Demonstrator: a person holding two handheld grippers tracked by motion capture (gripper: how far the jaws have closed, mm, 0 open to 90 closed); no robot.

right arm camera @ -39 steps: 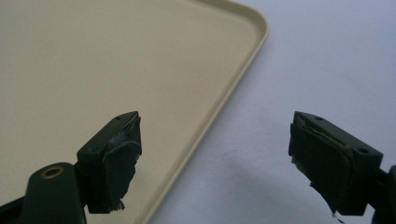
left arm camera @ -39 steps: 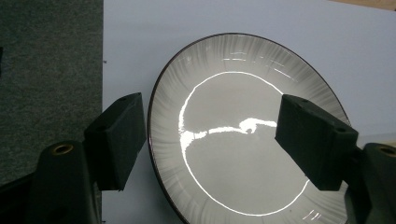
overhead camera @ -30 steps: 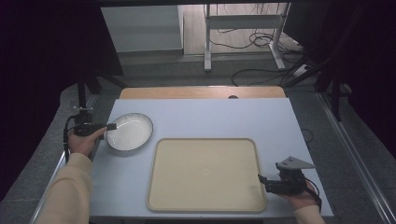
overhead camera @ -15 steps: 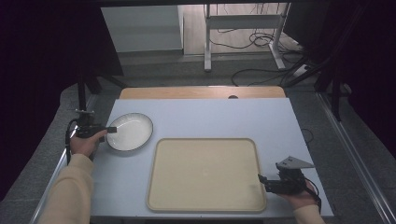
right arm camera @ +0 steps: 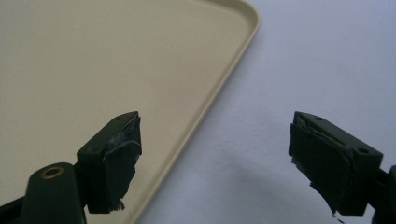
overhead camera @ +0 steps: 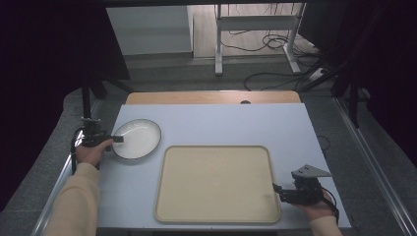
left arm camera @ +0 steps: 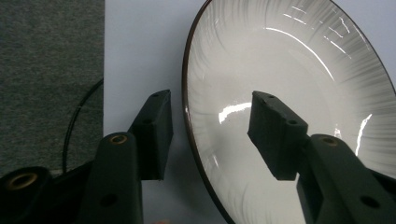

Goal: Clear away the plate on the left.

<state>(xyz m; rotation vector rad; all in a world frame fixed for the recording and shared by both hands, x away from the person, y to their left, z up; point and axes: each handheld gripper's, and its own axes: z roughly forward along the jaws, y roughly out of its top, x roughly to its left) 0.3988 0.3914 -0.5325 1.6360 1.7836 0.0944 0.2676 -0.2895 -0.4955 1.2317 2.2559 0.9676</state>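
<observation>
A white plate [overhead camera: 136, 139] with a thin dark rim lies on the left of the pale blue table [overhead camera: 221, 123]. At its left edge, my left gripper [overhead camera: 118, 139] is open. In the left gripper view the plate [left arm camera: 289, 70] rim runs between the two jaws of the left gripper [left arm camera: 210, 105]; one jaw is over the plate, the other over the table. An empty beige tray [overhead camera: 216, 184] lies at the front centre. My right gripper [overhead camera: 276, 189] is open at the tray's right side, and in the right gripper view the right gripper [right arm camera: 215, 126] straddles the tray [right arm camera: 93, 60] edge.
A wooden strip [overhead camera: 211, 97] borders the table's far side. Grey carpet floor [left arm camera: 46, 56] lies just beyond the table's left edge, where a black cable [left arm camera: 77, 126] trails. Cables and a metal stand's legs [overhead camera: 255, 44] are on the floor behind the table.
My left gripper has shifted slightly along the plate's left rim toward the near side. The plate, tray and right gripper have not moved.
</observation>
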